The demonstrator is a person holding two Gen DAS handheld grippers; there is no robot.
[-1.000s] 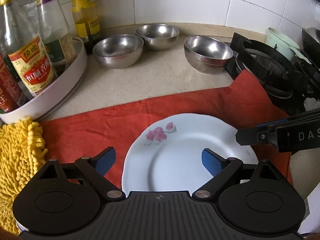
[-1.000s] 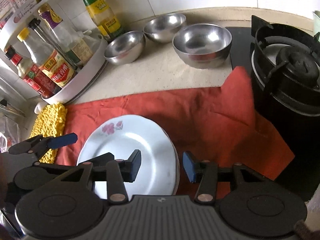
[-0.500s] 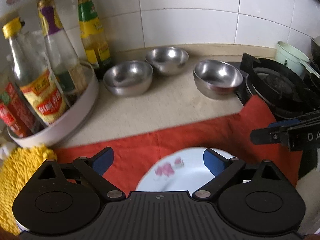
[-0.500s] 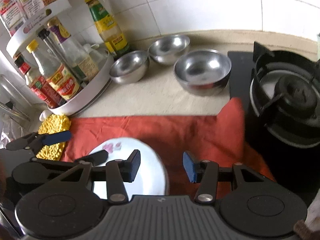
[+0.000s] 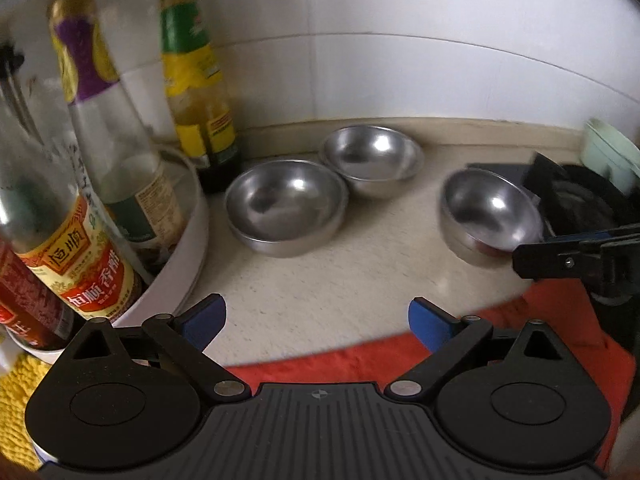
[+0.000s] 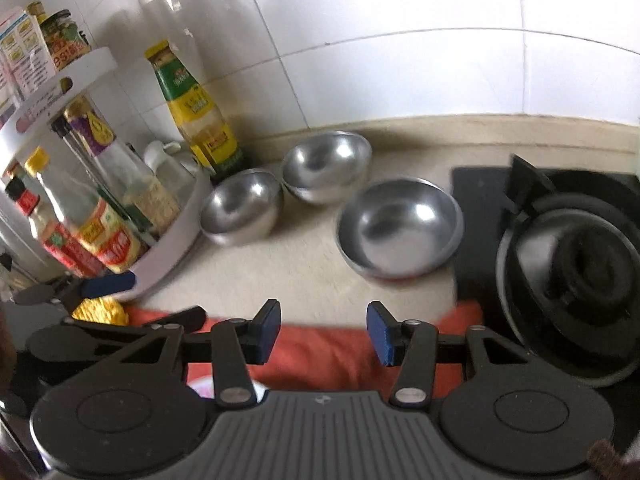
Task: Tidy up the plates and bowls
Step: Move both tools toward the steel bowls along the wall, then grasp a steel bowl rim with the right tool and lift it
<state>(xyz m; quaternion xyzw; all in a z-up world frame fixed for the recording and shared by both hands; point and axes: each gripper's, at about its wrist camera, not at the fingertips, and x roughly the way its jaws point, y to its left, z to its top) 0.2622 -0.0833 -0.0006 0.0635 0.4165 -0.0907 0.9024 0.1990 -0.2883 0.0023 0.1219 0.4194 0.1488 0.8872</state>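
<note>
Three steel bowls stand on the beige counter: a left bowl (image 5: pixel 286 206) (image 6: pixel 240 208), a far bowl (image 5: pixel 372 160) (image 6: pixel 326 166) by the wall and a right bowl (image 5: pixel 490 216) (image 6: pixel 400 228) beside the stove. My left gripper (image 5: pixel 316 320) is open and empty, short of the left bowl. My right gripper (image 6: pixel 322 330) is open and empty, short of the right bowl; one of its fingers (image 5: pixel 576 256) shows in the left wrist view. Only a sliver of the white flowered plate (image 6: pixel 200 386) shows under the right gripper.
A white turntable rack (image 5: pixel 182 264) (image 6: pixel 176 248) with sauce bottles stands at the left. A green-labelled bottle (image 5: pixel 196 92) (image 6: pixel 192 112) stands by the wall. A black gas stove (image 6: pixel 576 268) is at the right. A red cloth (image 5: pixel 540 328) (image 6: pixel 320 356) and a yellow mat (image 6: pixel 98 310) lie in front.
Both grippers have moved forward from over the plate toward the bowls. The plate has slid out of the left wrist view and nearly out of the right one. Both stay open.
</note>
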